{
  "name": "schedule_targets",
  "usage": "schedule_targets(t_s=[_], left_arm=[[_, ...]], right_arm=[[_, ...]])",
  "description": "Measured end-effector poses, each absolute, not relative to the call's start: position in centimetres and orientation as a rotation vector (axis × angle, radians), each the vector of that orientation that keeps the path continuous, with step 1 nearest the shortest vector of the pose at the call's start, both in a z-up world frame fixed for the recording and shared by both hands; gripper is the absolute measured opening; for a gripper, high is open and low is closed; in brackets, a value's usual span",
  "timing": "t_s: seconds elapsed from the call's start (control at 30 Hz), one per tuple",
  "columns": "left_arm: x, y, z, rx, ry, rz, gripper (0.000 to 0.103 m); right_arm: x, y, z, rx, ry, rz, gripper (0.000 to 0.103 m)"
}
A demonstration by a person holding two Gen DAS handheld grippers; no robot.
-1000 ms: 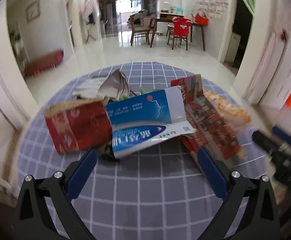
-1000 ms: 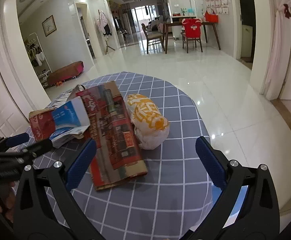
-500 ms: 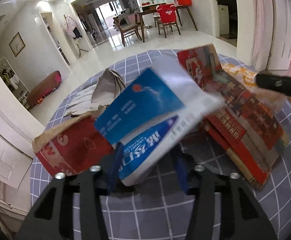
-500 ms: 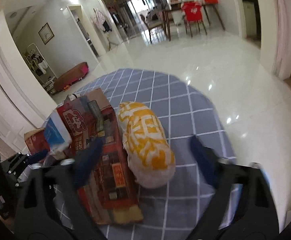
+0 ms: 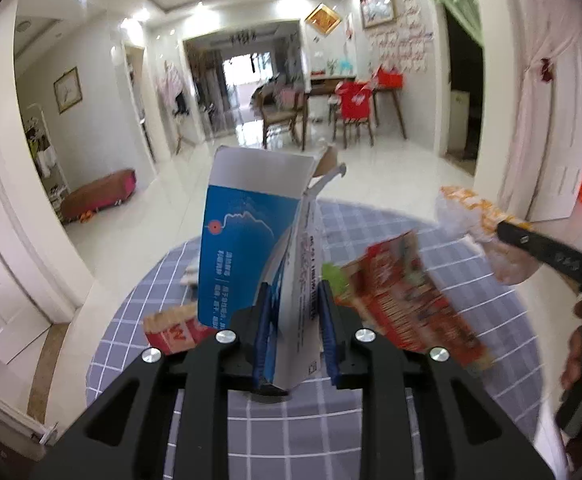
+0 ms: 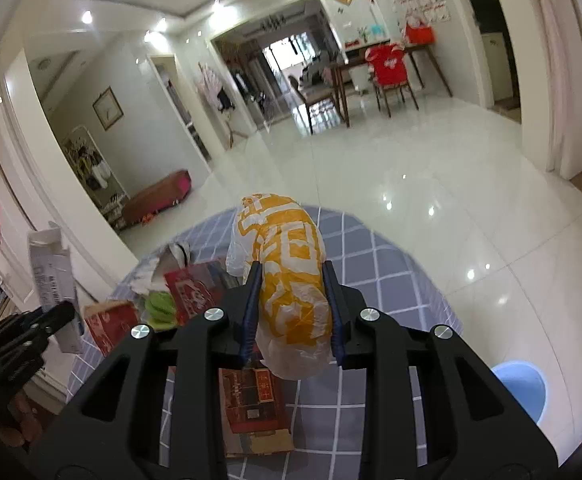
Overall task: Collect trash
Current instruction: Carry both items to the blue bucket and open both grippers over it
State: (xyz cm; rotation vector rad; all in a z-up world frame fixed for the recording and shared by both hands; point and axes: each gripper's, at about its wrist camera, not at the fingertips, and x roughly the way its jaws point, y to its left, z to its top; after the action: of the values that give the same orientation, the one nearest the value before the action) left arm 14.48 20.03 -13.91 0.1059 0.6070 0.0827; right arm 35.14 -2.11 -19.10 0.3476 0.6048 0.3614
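My left gripper [image 5: 294,300] is shut on a blue and white carton [image 5: 251,236] and holds it upright above the round checked table [image 5: 291,432]. My right gripper [image 6: 291,276] is shut on a yellow and white plastic bag [image 6: 287,276], lifted off the table [image 6: 395,272]. In the left wrist view the bag [image 5: 467,212] hangs at the right. In the right wrist view the carton [image 6: 49,272] shows at the far left.
A long red printed box [image 5: 407,300] and a red paper bag [image 5: 175,332] lie on the table, also seen in the right wrist view as the box [image 6: 251,400] and bag [image 6: 111,324]. A green item [image 6: 161,306] lies between them. A blue bin [image 6: 521,388] stands on the floor at lower right.
Both grippers have closed from open. The left one took the blue carton and raised it upright. The right one took the yellow bag and lifted it off the table.
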Motion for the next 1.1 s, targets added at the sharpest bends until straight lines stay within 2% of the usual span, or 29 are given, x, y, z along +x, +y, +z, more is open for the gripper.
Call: schedule_targets(t_s=[0.13,0.33,0.7,0.83,0.87,0.93,1.1], left_arm=[[13.2,17.1,-12.2,0.094,0.584,-0.016,0.022],[13.2,9.8,-13.0,0.107,0.608,-0.212,0.022],[16.3,-8.6,-21.4,0.161,0.767,-0.640,0.023],[17.4,-12.9,-24.3,0.187,0.817,-0.710,0.023],[17.7,-13.6,-25.1,0.192,0.829,-0.710,0.023],[18.4,-14.5,-26.6,0.212,0.858,-0.701,0.023],[20.4,-17.0,-28.6,0.237,0.924,-0.668,0.023]], right_arm=[[32.9,-4.4,-17.8,0.384,0.568,0.360,0.029],[29.1,-10.3,-17.6,0.429,0.544,0.284,0.029],[22.8,-24.2,-24.3,0.484,0.618,-0.080,0.031],[23.2,-26.5,-27.0,0.505,0.643,-0.139,0.036],[23.5,-27.0,-27.6,0.513,0.642,-0.146,0.041],[24.8,-27.9,-29.4,0.521,0.646,-0.170,0.079],[25.8,-28.2,-31.9,0.544,0.707,-0.193,0.080]])
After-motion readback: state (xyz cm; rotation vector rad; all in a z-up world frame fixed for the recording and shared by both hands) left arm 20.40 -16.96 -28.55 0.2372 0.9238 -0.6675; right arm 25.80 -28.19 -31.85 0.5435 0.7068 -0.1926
